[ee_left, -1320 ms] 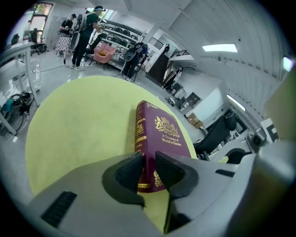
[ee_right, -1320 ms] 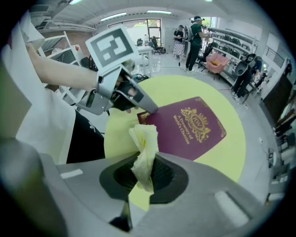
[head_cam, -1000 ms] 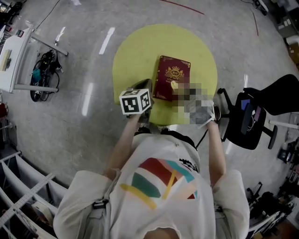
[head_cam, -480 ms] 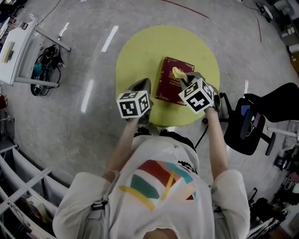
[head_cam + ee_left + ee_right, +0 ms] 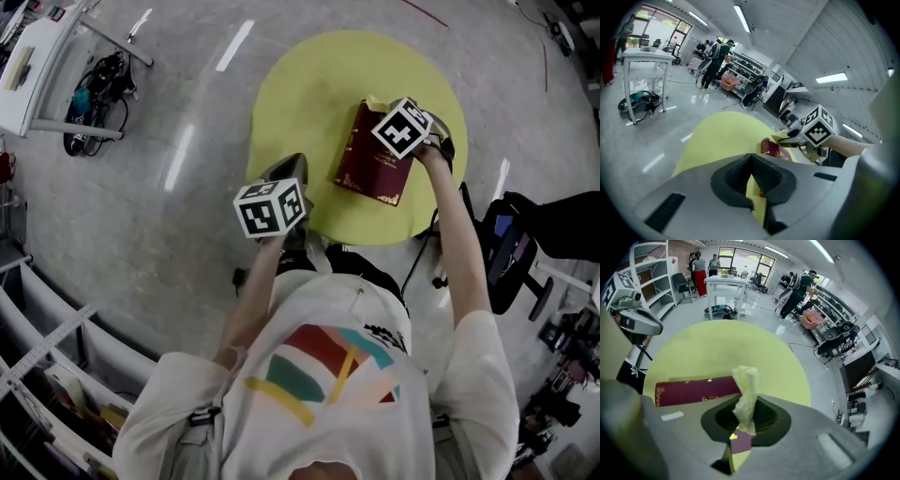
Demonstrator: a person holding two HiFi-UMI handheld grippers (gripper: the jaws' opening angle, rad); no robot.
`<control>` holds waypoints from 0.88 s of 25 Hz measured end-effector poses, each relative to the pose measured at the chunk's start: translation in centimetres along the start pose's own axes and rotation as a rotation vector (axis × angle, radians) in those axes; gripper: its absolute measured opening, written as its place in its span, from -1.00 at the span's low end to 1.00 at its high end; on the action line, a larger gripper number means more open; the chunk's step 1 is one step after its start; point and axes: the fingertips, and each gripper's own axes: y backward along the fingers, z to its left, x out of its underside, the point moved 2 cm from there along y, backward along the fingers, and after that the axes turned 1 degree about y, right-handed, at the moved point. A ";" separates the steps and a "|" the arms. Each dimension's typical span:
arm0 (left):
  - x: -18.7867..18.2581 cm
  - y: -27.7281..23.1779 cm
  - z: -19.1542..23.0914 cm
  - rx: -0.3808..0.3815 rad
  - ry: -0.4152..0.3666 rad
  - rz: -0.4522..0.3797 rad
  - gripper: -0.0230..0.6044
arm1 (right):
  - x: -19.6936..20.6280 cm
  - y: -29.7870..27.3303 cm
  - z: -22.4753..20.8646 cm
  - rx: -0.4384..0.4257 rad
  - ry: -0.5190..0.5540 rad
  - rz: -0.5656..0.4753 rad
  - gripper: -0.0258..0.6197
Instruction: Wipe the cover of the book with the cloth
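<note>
The right tongs [image 5: 740, 430] are clamping the cloth [image 5: 746, 394] above the book [image 5: 373, 167] for wiping; the left tongs [image 5: 757, 190], closed and empty, are hanging aside.

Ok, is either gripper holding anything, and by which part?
The right gripper is shut on the cloth, pinched near one bunched end, the rest poking out past the jaws. The left gripper is shut, empty.

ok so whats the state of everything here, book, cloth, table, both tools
book: closed, lying flat on the table, cover up
cloth: bunched up, pinched in the right tool, over the book
right tool: shut on the cloth, pointing down at the book
left tool: shut, nothing in it, held by the table's near edge
table: round, yellow, bare apart from the book
</note>
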 end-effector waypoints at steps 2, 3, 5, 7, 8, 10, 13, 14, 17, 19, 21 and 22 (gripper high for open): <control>0.3 0.3 1.0 -0.013 0.027 -0.005 -0.88 | -0.1 -0.7 -0.3 -0.003 0.007 0.024 -0.83; 0.4 0.4 1.3 -0.012 0.041 -0.009 -0.88 | -0.2 -1.1 -0.4 -0.006 0.014 0.037 -0.83; 0.7 0.6 1.9 -0.010 0.064 -0.016 -0.88 | -0.3 -1.8 -0.4 -0.009 0.034 0.064 -0.83; 0.9 0.8 2.1 -0.007 0.071 -0.015 -0.88 | -0.4 -2.3 -0.2 -0.009 0.048 0.084 -0.83; 0.9 0.8 2.1 -0.004 0.071 -0.013 -0.88 | -0.4 -2.5 -0.2 -0.006 0.053 0.092 -0.83; 1.0 0.9 1.9 0.003 0.068 -0.011 -0.88 | -0.4 -2.5 -0.2 0.000 0.058 0.100 -0.83; 1.1 1.2 1.9 0.008 0.060 -0.008 -0.88 | -0.5 -2.4 0.1 -0.009 0.062 0.106 -0.83; 1.0 1.3 1.9 0.010 0.059 -0.008 -0.88 | -0.5 -2.4 0.5 -0.022 0.066 0.109 -0.83; 0.8 1.3 1.9 0.016 0.056 -0.012 -0.88 | -0.5 -2.0 2.2 -0.070 0.089 0.117 -0.83; 0.6 1.3 1.8 0.017 0.055 -0.018 -0.88 | -0.2 -1.5 3.8 -0.097 0.103 0.120 -0.83; 0.3 1.3 1.9 0.006 0.052 -0.022 -0.88 | 0.0 -0.9 5.7 -0.119 0.112 0.115 -0.83; 0.2 1.3 1.9 -0.002 0.048 -0.021 -0.88 | 0.1 -0.6 6.6 -0.125 0.114 0.110 -0.83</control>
